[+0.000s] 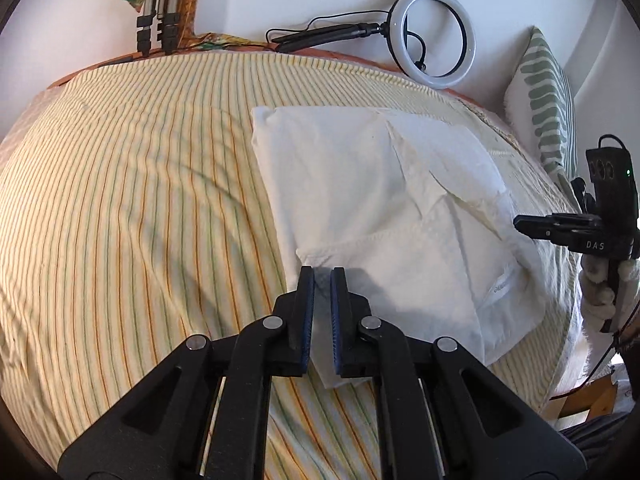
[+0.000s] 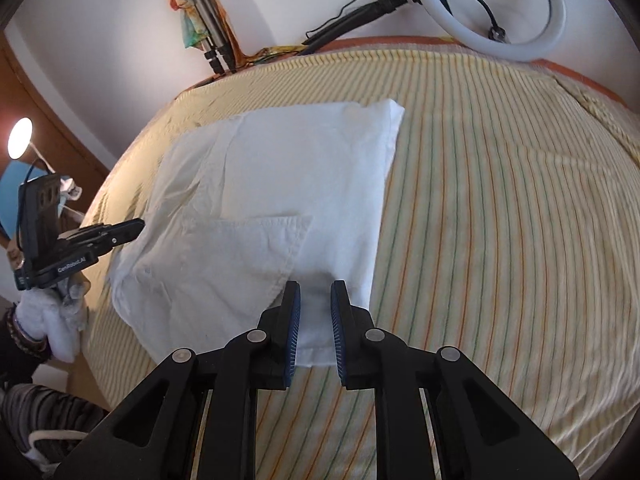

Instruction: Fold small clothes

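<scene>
A home bedroom: striped bedspread, pillow, ring light.

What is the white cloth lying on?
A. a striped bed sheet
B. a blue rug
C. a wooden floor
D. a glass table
A: the white cloth lies spread on the bed sheet, which has thin yellow, green and orange stripes.
</scene>
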Demonstrator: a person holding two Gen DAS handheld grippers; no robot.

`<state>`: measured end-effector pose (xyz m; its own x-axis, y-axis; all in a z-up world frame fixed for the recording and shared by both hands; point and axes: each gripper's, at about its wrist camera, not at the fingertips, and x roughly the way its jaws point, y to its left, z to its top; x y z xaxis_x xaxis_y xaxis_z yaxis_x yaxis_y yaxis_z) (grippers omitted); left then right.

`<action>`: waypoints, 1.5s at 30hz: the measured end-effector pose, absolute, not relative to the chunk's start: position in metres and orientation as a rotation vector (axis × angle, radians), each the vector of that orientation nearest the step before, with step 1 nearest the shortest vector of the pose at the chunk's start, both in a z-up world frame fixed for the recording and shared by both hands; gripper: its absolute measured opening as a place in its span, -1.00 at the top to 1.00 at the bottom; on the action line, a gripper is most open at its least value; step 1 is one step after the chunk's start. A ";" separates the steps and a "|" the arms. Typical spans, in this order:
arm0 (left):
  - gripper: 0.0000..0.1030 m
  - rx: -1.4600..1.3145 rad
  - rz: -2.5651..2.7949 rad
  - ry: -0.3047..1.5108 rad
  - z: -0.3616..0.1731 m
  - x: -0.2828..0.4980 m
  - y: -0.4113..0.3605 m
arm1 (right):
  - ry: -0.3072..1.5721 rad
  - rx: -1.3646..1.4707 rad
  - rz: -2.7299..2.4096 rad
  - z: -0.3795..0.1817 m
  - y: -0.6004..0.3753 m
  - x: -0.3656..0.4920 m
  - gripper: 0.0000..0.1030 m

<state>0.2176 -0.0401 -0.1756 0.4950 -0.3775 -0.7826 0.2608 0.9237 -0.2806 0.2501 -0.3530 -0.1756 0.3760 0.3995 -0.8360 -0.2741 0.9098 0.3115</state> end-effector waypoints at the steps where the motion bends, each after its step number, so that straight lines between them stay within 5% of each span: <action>1: 0.88 -0.129 -0.387 0.983 -0.176 0.218 -0.041 | 1.110 0.126 0.430 -0.175 -0.354 0.249 0.71; 6: 0.87 -0.184 -0.365 1.002 -0.169 0.211 -0.022 | 1.140 0.106 0.448 -0.159 -0.359 0.245 0.52; 7: 0.74 -0.228 -0.360 0.995 -0.167 0.210 -0.015 | 1.131 0.120 0.455 -0.156 -0.364 0.242 0.40; 8: 0.39 -0.283 -0.354 0.989 -0.164 0.210 -0.007 | 1.117 0.147 0.464 -0.154 -0.369 0.240 0.29; 10: 0.12 -0.385 -0.358 0.988 -0.163 0.215 0.005 | 1.086 0.214 0.471 -0.151 -0.380 0.243 -0.04; 20: 0.12 -0.613 -0.422 1.098 -0.190 0.246 0.007 | 1.132 0.505 0.498 -0.187 -0.410 0.270 -0.04; 32: 0.13 -0.603 -0.470 1.091 -0.194 0.270 -0.015 | 1.149 0.589 0.557 -0.203 -0.392 0.293 0.30; 38: 0.72 -0.510 -0.459 1.076 -0.189 0.267 -0.031 | 1.135 0.422 0.522 -0.184 -0.371 0.289 0.68; 45: 0.78 -0.422 -0.478 0.997 -0.157 0.258 -0.046 | 1.071 0.165 0.470 -0.151 -0.341 0.275 0.78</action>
<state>0.2579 -0.0461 -0.1575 0.4566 -0.5607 -0.6908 0.1868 0.8195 -0.5417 0.2749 -0.3411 -0.1512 0.3920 0.4464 -0.8044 -0.2892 0.8898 0.3529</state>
